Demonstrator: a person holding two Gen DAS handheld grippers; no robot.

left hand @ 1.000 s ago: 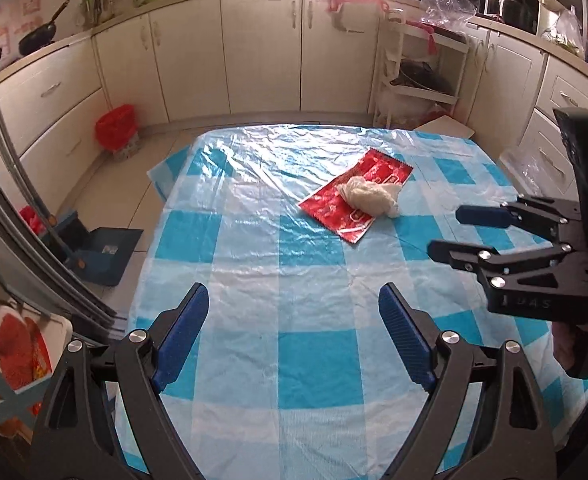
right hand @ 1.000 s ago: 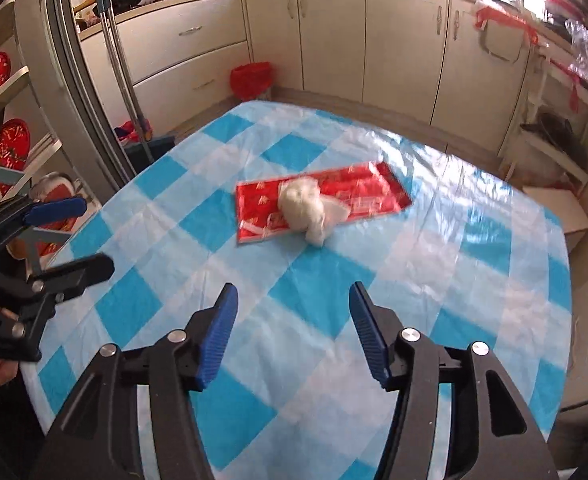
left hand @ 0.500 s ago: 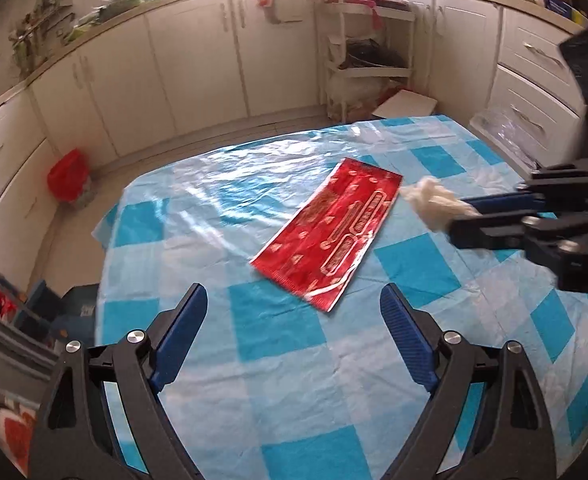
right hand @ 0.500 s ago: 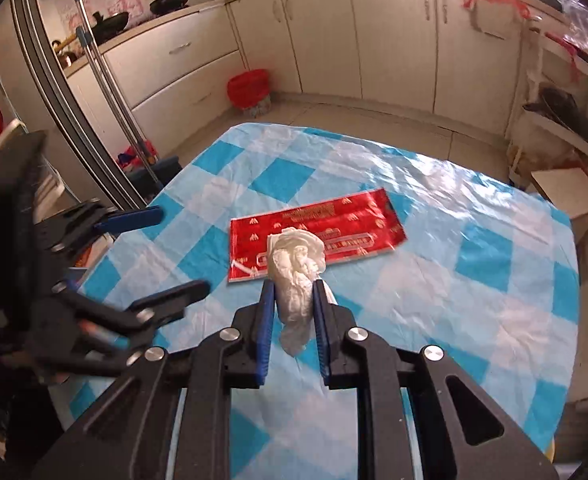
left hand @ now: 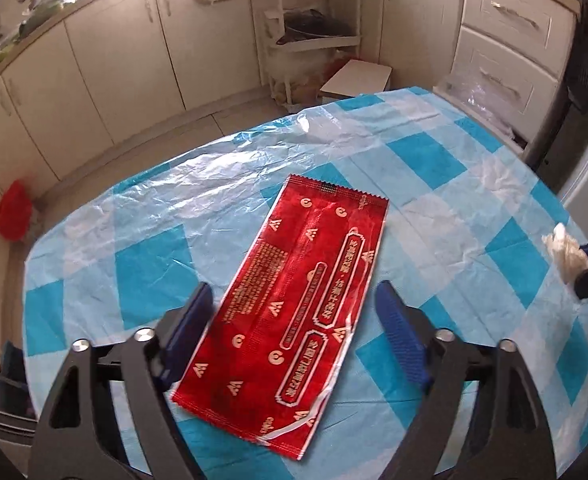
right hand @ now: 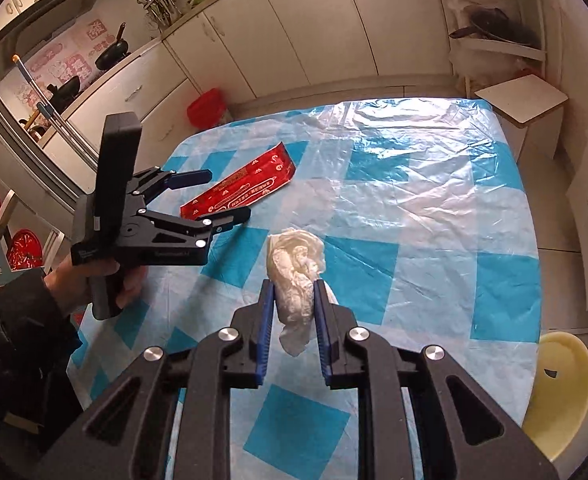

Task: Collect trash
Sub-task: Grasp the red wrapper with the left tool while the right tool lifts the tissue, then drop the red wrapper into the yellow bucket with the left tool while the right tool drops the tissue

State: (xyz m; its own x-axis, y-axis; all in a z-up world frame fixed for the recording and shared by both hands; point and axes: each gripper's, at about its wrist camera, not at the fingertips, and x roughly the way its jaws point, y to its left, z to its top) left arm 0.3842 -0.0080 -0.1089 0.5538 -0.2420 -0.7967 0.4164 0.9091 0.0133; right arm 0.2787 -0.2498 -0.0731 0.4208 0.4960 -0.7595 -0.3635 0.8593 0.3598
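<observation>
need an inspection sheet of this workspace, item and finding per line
surface: table under a blue and white checked plastic cloth, wrinkled, glossy at the far end.
job's things: flat red foil wrapper lying on the cloth; crumpled white tissue wad clamped in the right gripper, lifted off the cloth.
clutter: nothing seen on the table beyond those two.
grippers: left gripper straddles the wrapper's near end, jaws closing, pads not yet pressing it; right one shut on the wad.
cables: nothing seen.
surroundings: cream kitchen cabinets, red bin on the floor, white shelf rack, pale yellow chair by the table.
</observation>
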